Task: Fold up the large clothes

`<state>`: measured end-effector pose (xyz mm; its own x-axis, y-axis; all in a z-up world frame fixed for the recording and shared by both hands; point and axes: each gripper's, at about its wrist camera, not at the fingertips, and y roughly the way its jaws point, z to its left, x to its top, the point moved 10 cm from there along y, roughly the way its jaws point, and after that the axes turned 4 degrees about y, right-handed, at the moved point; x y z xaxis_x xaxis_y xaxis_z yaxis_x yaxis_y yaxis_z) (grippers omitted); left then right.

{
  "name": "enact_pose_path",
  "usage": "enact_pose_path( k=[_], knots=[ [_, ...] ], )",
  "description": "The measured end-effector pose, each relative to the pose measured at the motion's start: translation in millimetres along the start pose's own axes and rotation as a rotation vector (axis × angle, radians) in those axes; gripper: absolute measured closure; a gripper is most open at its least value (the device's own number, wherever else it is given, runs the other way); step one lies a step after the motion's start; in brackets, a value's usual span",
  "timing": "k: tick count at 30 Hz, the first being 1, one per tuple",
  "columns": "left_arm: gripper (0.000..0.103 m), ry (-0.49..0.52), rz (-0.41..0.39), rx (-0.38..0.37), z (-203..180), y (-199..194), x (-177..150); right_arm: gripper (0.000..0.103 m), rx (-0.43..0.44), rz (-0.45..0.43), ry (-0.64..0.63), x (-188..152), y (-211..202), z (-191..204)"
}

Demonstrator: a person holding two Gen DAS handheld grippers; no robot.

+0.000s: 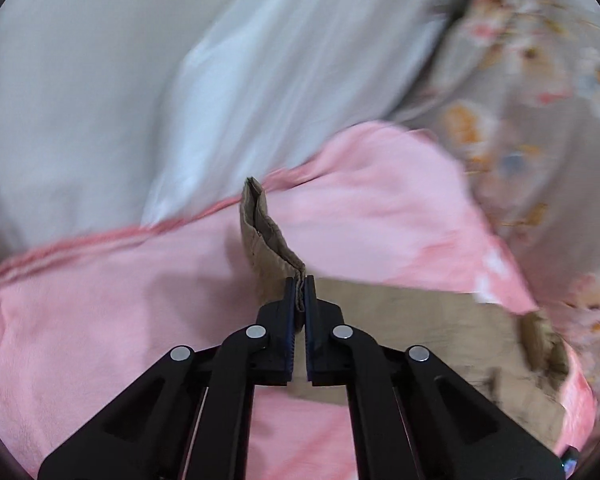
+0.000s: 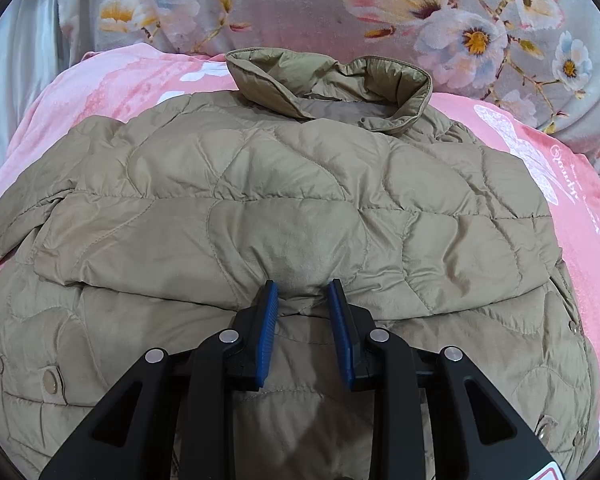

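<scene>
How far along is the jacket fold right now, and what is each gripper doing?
Done: the tan quilted jacket lies spread on the pink blanket, one sleeve folded across its body. In hand: the left gripper is shut on a thin tan fabric edge; the right gripper pinches a puffed fold at mid-body. Left: the collar still stands open, and the snap-button hem isn't folded up yet.

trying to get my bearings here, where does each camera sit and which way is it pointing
Left wrist: rides on the left gripper, looking forward and down over a pink blanket; its black fingers are shut on an edge of the tan jacket.
Right wrist: rides on the right gripper, looking down across the tan jacket toward its collar; its blue pads pinch a fold.
Shared: the jacket, pink blanket and floral bedding.
</scene>
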<state>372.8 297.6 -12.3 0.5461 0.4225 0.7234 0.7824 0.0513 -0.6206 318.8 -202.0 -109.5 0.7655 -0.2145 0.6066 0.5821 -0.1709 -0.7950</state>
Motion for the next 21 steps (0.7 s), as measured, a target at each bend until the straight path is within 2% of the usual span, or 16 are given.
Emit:
enact_pose_path(
  k=[2,5,7,9,11,14,18,19,21],
  knots=[
    [0.101,0.057,-0.027,-0.062,-43.3,-15.7,11.4,0.076,0.009,-0.004,0.008,0.9,-2.6,-0.8],
    [0.101,0.186,-0.061,-0.194,-141.1,-44.6,19.8,0.077,0.028,-0.011,0.051,-0.3,-20.4,-8.8],
    [0.101,0.255,-0.066,-0.259,-193.6,-57.2,12.8,0.077,0.061,-0.009,0.095,-4.5,-39.0,-20.2],
    [0.101,0.327,-0.052,-0.330,-252.6,-65.9,-5.6,0.077,0.055,-0.007,0.110,-11.1,-55.7,-36.3],
    [0.101,0.388,-0.031,-0.389,-299.8,-69.8,-31.3,0.077,0.025,-0.021,0.115,-19.4,-74.3,-58.3],
    [0.101,0.483,0.049,-0.462,-370.9,-64.0,-94.7,0.076,-0.003,-0.021,0.153,-35.7,-92.1,-92.5],
    [0.099,0.569,0.177,-0.480,-422.7,-44.6,-185.9,0.076,-0.048,0.003,0.210,-59.7,-101.1,-134.8],
    [0.095,0.578,0.195,-0.483,-428.5,-39.8,-200.1,0.076,-0.055,0.005,0.216,-63.8,-101.4,-142.4],
    [0.081,0.589,0.243,-0.499,-441.1,-24.8,-239.9,0.076,-0.066,0.010,0.224,-69.9,-100.6,-153.7]
  ],
)
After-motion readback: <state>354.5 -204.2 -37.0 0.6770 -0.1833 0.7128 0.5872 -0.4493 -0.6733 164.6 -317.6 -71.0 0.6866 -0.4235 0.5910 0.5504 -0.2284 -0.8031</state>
